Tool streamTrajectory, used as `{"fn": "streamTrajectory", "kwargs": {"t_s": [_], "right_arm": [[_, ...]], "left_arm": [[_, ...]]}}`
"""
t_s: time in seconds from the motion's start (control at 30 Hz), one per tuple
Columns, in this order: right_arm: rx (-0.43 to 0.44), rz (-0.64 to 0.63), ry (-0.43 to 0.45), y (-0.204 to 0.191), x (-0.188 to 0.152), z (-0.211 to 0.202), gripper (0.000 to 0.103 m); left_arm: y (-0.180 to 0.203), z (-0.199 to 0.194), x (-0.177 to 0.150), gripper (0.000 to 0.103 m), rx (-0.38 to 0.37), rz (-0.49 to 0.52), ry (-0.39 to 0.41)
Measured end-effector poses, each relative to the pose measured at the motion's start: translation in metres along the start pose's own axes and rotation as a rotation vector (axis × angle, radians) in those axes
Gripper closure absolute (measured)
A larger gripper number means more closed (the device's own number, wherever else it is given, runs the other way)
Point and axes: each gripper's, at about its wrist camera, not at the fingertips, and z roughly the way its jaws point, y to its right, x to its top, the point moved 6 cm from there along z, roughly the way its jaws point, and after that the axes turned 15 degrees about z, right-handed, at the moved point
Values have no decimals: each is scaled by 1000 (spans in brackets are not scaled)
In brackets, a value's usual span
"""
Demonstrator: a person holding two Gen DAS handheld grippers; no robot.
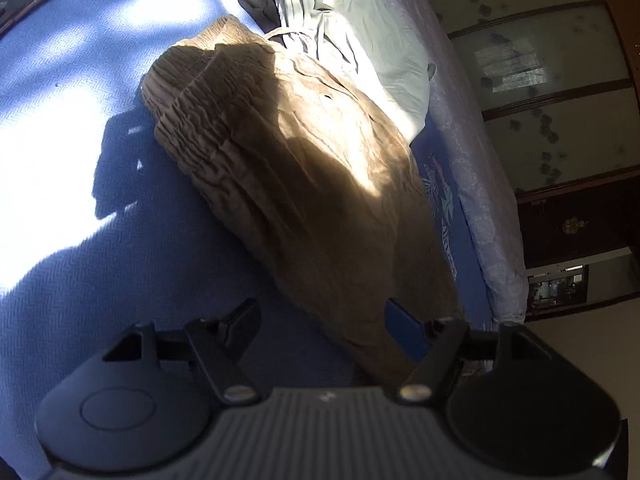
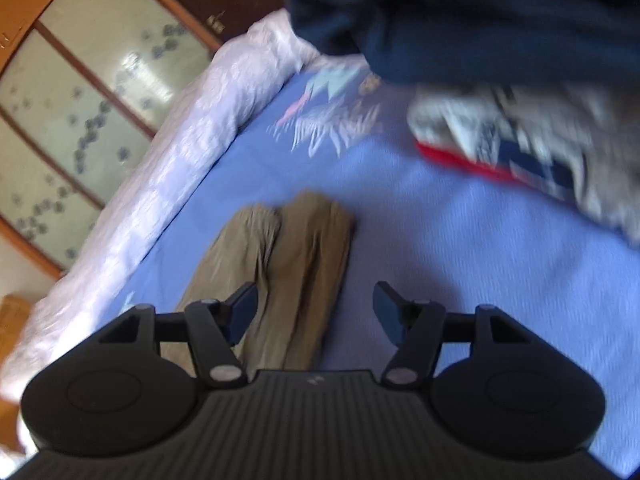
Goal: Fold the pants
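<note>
Sunlight falls across the tan pants, which lie crumpled on the blue bedsheet in the left wrist view, waistband far, beside a pale green garment. The left gripper gapes wide, gripping nothing. No writing is legible.

The right wrist view alone shows both pant legs lying side by side, a dark navy garment and a blurred grey, red-edged cloth. The right gripper is spread wide, empty, above the legs.
</note>
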Motion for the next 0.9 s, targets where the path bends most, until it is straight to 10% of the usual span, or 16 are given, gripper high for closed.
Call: {"fn": "streamTrajectory", "kwargs": {"t_s": [0.13, 0.4, 0.47, 0.73, 0.9], "right_arm": [[81, -88, -21, -28, -5, 0, 43], [3, -17, -152, -37, -17, 65, 58], [-16, -59, -189, -45, -23, 72, 99], [-63, -190, 39, -34, 4, 22, 96], [-91, -91, 19, 0, 7, 6, 57]], "left_arm": [[21, -25, -1, 36, 15, 142, 57], [17, 4, -32, 35, 31, 97, -77], [19, 8, -36, 35, 24, 100, -92], [13, -2, -39, 35, 59, 110, -82], [7, -7, -37, 29, 108, 66, -21]]}}
